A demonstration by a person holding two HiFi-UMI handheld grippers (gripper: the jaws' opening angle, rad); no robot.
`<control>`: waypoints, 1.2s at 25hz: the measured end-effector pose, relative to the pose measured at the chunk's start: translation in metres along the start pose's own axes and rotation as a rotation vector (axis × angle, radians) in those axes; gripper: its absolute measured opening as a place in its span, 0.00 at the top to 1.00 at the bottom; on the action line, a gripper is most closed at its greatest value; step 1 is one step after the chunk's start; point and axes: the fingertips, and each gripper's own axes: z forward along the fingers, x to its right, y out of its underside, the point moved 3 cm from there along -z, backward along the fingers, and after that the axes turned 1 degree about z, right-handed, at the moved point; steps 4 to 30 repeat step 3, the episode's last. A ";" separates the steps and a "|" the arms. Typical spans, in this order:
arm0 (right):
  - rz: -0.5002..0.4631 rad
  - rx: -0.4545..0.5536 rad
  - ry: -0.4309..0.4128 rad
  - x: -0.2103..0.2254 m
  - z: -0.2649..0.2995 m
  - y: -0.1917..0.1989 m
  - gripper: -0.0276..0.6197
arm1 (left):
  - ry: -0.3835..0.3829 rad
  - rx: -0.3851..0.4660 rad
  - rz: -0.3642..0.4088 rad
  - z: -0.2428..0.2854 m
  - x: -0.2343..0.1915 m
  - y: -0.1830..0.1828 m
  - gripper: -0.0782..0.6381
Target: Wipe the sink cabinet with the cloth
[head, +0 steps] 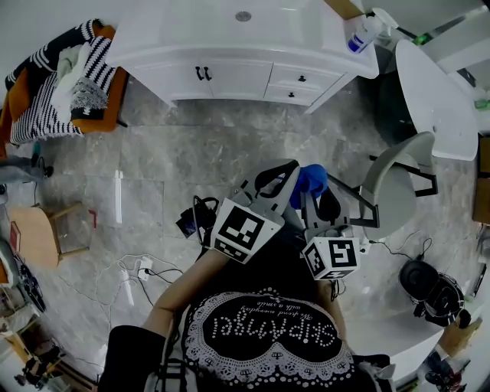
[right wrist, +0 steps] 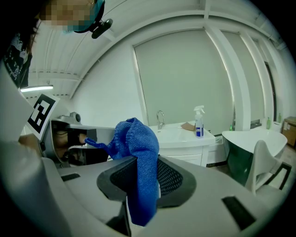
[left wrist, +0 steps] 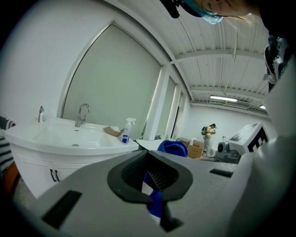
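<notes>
Cloth [right wrist: 137, 139] sits clamped in left hand-held gripper [left wrist: 151, 178] and right hand-held gripper [right wrist: 141, 181].

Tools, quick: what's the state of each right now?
Left tool: shut on a corner of the blue cloth.
Right tool: shut on the same cloth.

Grey marble floor [head: 199, 153], white round table [head: 436, 99], grey chair [head: 398, 184], frosted window [right wrist: 185, 78]

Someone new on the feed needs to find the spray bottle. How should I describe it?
Find the white sink cabinet straight ahead. On its top, at the right end beyond the basin, the spray bottle stands upright beside a flat brown scrap. It is the only bottle there: clear body, blue label, white trigger head.
</notes>
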 end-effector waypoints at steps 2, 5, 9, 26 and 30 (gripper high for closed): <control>-0.003 -0.001 -0.001 0.001 0.001 0.000 0.78 | -0.002 0.000 -0.002 0.001 -0.001 0.000 0.88; -0.004 -0.002 -0.001 0.001 0.002 -0.001 0.78 | -0.003 0.000 -0.003 0.002 -0.002 0.000 0.88; -0.004 -0.002 -0.001 0.001 0.002 -0.001 0.78 | -0.003 0.000 -0.003 0.002 -0.002 0.000 0.88; -0.004 -0.002 -0.001 0.001 0.002 -0.001 0.78 | -0.003 0.000 -0.003 0.002 -0.002 0.000 0.88; -0.004 -0.002 -0.001 0.001 0.002 -0.001 0.78 | -0.003 0.000 -0.003 0.002 -0.002 0.000 0.88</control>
